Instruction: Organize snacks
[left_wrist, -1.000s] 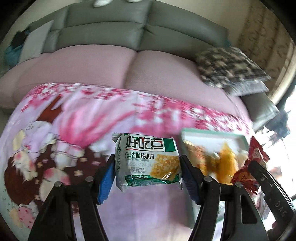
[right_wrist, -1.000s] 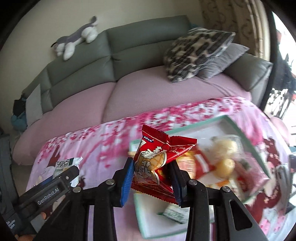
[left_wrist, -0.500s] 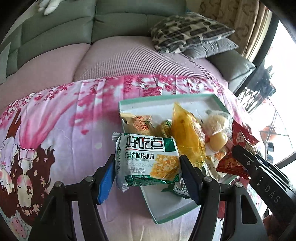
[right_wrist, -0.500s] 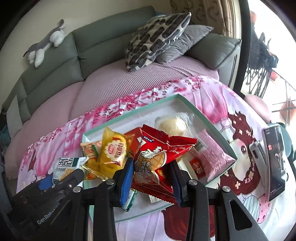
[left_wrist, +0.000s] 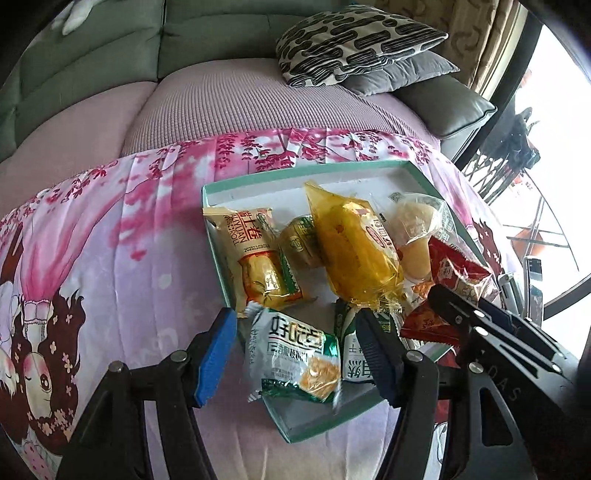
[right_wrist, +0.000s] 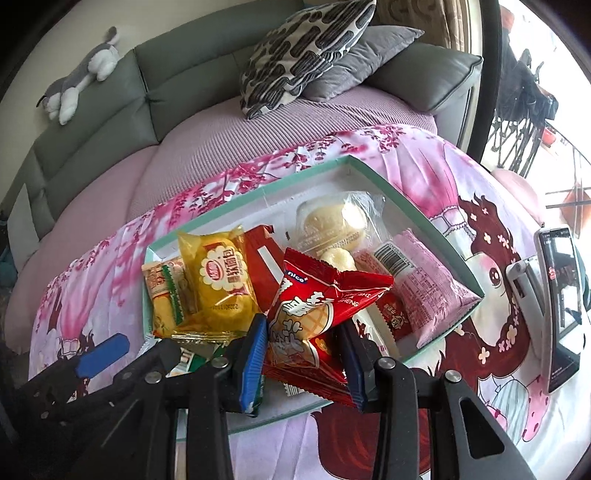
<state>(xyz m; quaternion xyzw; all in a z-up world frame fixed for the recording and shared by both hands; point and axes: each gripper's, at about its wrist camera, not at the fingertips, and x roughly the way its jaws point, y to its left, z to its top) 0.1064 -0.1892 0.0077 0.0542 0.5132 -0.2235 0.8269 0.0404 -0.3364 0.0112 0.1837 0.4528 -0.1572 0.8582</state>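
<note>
While right fingers (right_wrist: 253, 354) pinch a crinkly red foil packet (right_wrist: 314, 306), left fingers (left_wrist: 216, 354) stand open.

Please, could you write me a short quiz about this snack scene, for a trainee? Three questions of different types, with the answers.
1. True or false: the right gripper has its fingers closed on a red snack packet.
2. In the right wrist view, what stands on the printed cloth to the right of the tray? A) a phone on a stand B) a mug C) a book
3. Where does the plush toy lie?
Key: 1 true; 2 A; 3 on top of the sofa back.
</note>
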